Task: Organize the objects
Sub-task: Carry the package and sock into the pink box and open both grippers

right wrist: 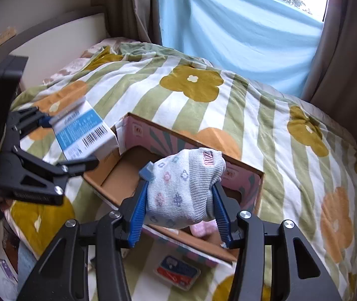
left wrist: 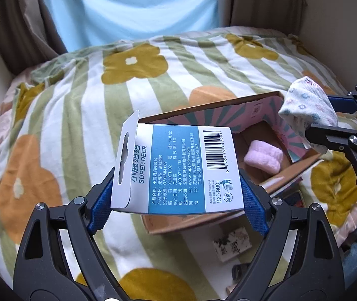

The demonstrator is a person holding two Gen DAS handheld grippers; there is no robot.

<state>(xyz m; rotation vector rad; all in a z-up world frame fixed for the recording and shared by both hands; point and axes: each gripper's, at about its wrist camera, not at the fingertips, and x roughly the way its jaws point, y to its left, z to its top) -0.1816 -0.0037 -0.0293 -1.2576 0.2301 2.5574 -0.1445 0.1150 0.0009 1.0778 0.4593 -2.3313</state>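
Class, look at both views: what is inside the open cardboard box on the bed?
Inside the cardboard box, a pink rolled cloth lies on the bare floor. The packet and sock bundle, each held by a claw, hide the rest.

glossy card pkt [left wrist: 178,168] | knit sock [right wrist: 183,188] | fleece blanket [left wrist: 65,100] | cardbd box [right wrist: 128,173]

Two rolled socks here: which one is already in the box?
The pink sock, lying on the cardboard box floor. The white flower-print sock is clamped in the right tongs above the box.
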